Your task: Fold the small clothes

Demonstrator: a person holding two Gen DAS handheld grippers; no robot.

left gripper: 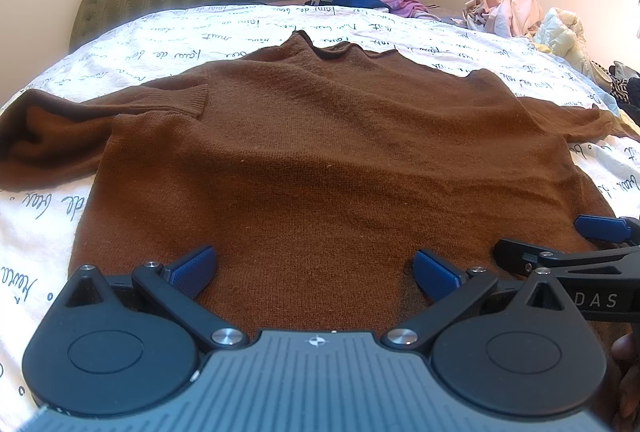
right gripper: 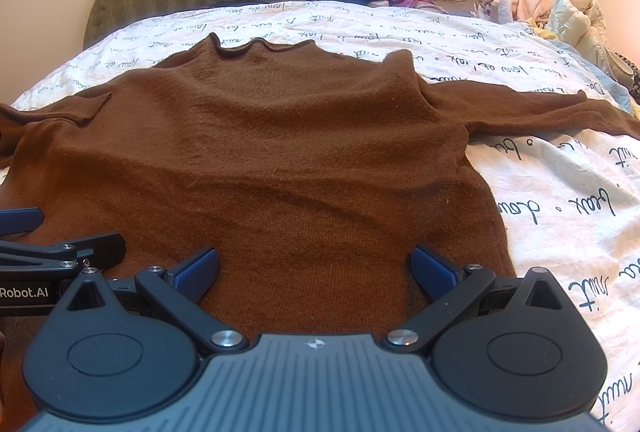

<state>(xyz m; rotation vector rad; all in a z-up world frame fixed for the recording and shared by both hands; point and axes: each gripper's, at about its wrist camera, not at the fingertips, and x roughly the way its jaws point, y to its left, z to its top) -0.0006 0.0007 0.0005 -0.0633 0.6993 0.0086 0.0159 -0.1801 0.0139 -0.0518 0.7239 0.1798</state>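
Brown sweater (left gripper: 320, 152) lies flat on the bed (left gripper: 48, 232), collar far. Left gripper (left gripper: 314, 268) wide apart over its hem. Right gripper (left gripper: 560, 240) just beside.

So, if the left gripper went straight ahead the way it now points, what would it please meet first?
Probably the brown sweater: the open left gripper points along its body toward the collar. How high it sits above the knit is unclear.
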